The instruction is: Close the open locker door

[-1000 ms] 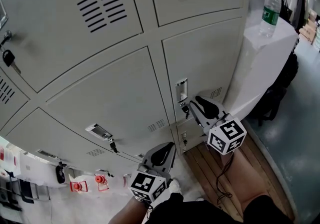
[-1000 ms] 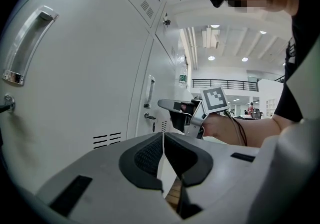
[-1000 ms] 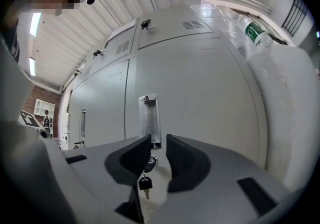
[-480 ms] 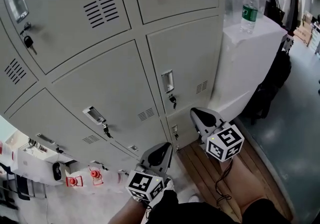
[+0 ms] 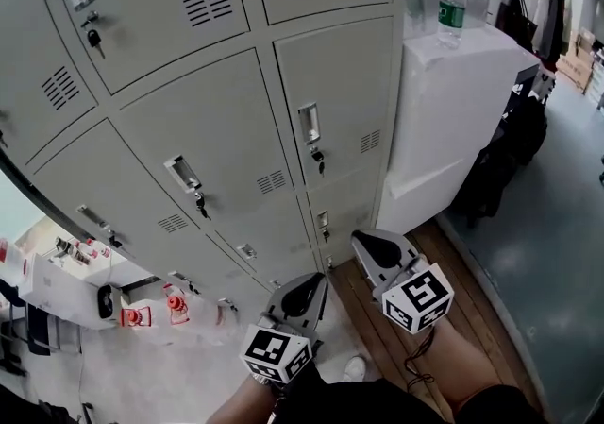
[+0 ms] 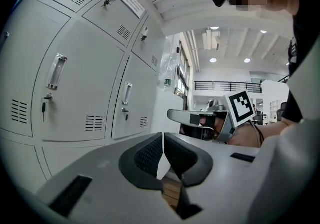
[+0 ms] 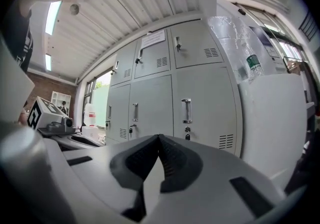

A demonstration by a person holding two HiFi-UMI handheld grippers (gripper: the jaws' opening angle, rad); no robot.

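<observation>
The grey locker bank (image 5: pixel 217 120) fills the left and middle of the head view, and every door I can see lies flush with its frame. The door with the upright handle (image 5: pixel 309 125) and a key below it is shut. My right gripper (image 5: pixel 363 241) is held low, a little way back from the lowest doors, jaws shut and empty (image 7: pixel 159 140). To its left my left gripper (image 5: pixel 311 280) is level with it, also shut with nothing between its pads (image 6: pixel 163 140). The right gripper view faces the closed doors (image 7: pixel 200 108).
A white cabinet (image 5: pixel 453 101) stands against the lockers' right side with a water bottle (image 5: pixel 452 5) on top. Dark bags (image 5: pixel 514 144) lie beyond it. Wooden planks (image 5: pixel 377 318) run under the grippers. Red items (image 5: pixel 175 304) sit at lower left. Keys hang from several locks.
Both grippers have drawn back from the lockers; the right one was close to the handled door a second ago. More of the locker bank is now in view.
</observation>
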